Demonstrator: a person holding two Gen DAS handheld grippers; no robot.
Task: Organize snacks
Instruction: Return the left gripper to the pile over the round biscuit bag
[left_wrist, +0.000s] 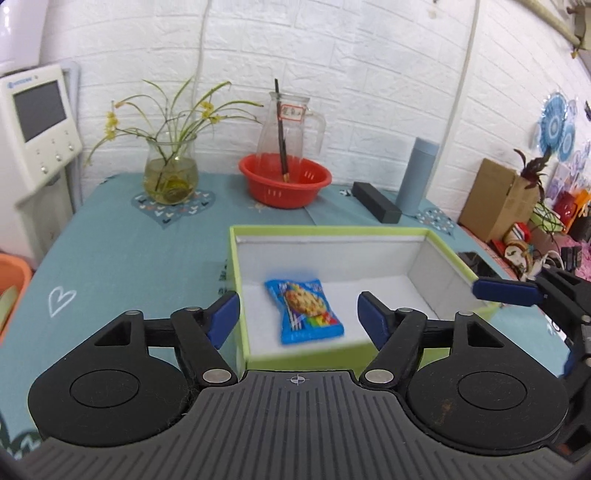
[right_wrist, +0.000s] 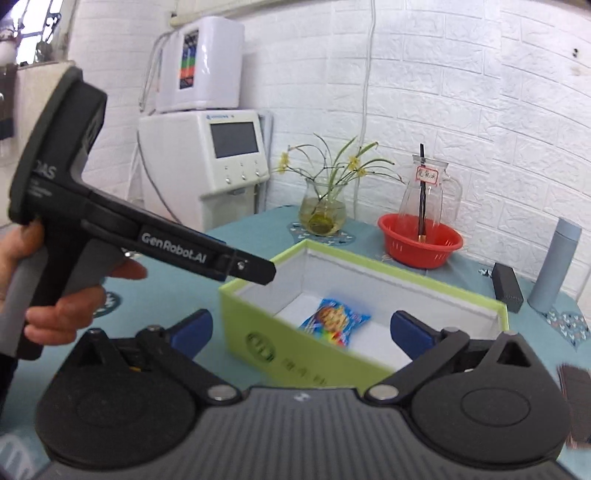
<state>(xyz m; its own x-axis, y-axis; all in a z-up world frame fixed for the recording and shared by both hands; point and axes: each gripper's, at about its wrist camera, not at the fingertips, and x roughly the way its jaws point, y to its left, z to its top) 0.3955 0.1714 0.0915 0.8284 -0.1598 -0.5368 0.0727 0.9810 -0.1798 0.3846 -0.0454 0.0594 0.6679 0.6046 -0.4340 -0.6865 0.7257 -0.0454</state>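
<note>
A blue cookie packet (left_wrist: 303, 310) lies on the white floor of a green-walled box (left_wrist: 236, 280) on the teal tablecloth. My left gripper (left_wrist: 297, 317) is open, its blue fingertips spread over the box's near edge, the packet between and below them, untouched. The packet (right_wrist: 334, 320) and the box (right_wrist: 295, 354) also show in the right wrist view. My right gripper (right_wrist: 301, 330) is open and empty, just in front of the box's near corner. The left gripper's body (right_wrist: 177, 251) reaches over the box from the left there.
A red basket (left_wrist: 284, 181) holding a glass jug stands behind the box. A glass vase with a plant (left_wrist: 170, 173) is at the back left. A black bar (left_wrist: 376, 202) and a grey-blue flask (left_wrist: 417, 177) stand at the back right. A dark object (right_wrist: 576, 398) lies at the right edge.
</note>
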